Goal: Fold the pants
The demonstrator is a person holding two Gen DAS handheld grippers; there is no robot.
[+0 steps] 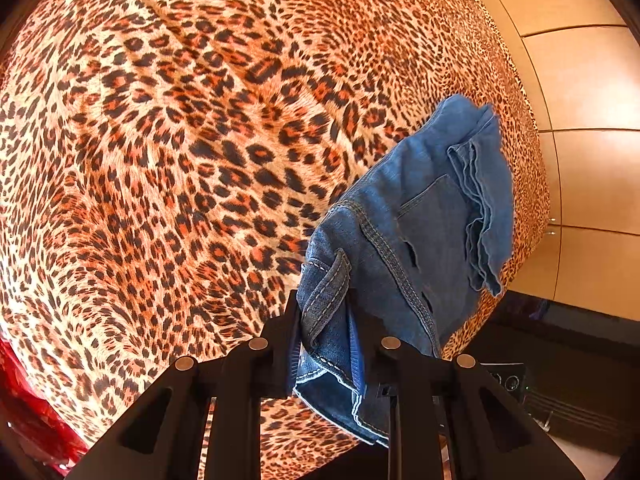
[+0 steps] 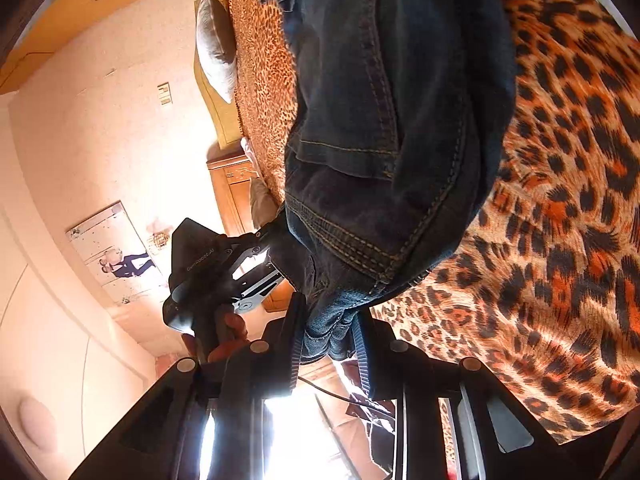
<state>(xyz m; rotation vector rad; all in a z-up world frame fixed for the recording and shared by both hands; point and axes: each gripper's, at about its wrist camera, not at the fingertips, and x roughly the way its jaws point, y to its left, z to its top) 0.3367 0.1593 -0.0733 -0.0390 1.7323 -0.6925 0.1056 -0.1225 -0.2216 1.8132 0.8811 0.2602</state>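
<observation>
A pair of blue denim pants [image 1: 416, 216] hangs lifted above a leopard-print bed [image 1: 180, 160]. My left gripper [image 1: 326, 320] is shut on the waistband by a belt loop; a back pocket and bunched legs trail away toward the bed's right edge. In the right wrist view the pants [image 2: 384, 120] look dark and hang in front of the lens. My right gripper [image 2: 328, 332] is shut on another bunched part of the waistband. The left gripper [image 2: 260, 240] also shows there, held in a hand, clamped on the denim edge.
The leopard-print bed cover [image 2: 560, 240] fills most of both views. A tiled floor [image 1: 580, 80] lies past the bed's right edge. A pillow [image 2: 216, 52], a wooden nightstand [image 2: 236, 188] and a wall picture [image 2: 116, 256] stand beyond the bed. Something red [image 1: 24, 400] lies at lower left.
</observation>
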